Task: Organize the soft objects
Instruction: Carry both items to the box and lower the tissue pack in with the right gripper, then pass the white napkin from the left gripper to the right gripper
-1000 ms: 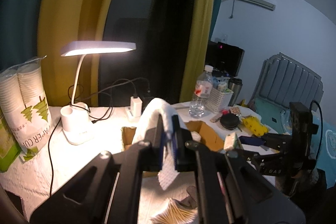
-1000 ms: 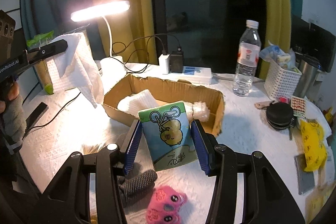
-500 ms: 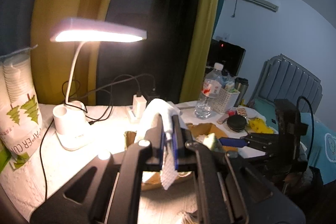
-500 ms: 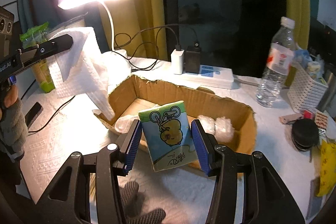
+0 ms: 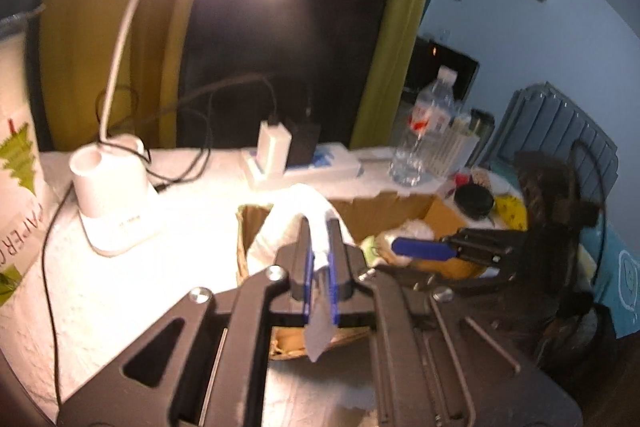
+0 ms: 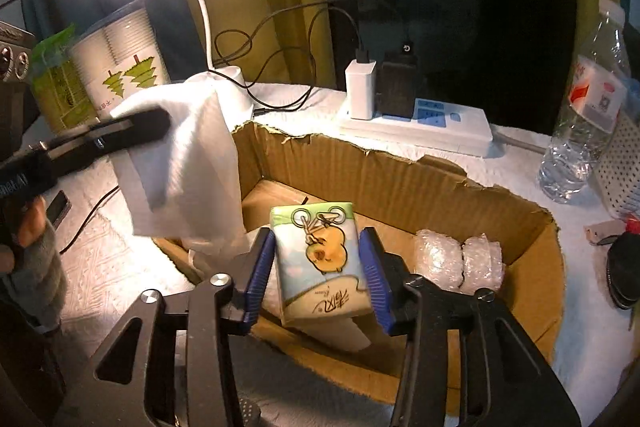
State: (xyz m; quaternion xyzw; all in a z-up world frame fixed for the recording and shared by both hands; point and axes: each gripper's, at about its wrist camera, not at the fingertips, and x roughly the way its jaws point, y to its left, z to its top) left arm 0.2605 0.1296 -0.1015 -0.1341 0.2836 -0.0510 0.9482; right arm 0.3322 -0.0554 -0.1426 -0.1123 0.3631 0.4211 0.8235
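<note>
A bench (image 6: pixel 532 163) covered in white textured paper carries the scene. On it sits an open brown cardboard box (image 6: pixel 400 179) with torn upper edges, seen in the left wrist view (image 5: pixel 384 203) beyond the tool. A white desk lamp (image 5: pixel 116 183) glows at the far left, its base just beside the box's left end. A white power strip (image 6: pixel 420 127) with two chargers lies along the box's far wall, and a clear plastic water bottle (image 6: pixel 588 107) stands at the far right.

The left tool (image 5: pixel 320 259) is clamped narrow on a white embossed paper towel (image 6: pixel 188 163), which hangs over the box's left corner; in the left wrist view the towel (image 5: pixel 296 215) drapes over the fingertips. The right tool (image 6: pixel 318 279) grips a small tissue pack printed with a yellow cartoon animal (image 6: pixel 320 259), held upright above the box's near wall. Two small bubble-wrap rolls (image 6: pixel 460 259) lie side by side inside the box at its right end.
</note>
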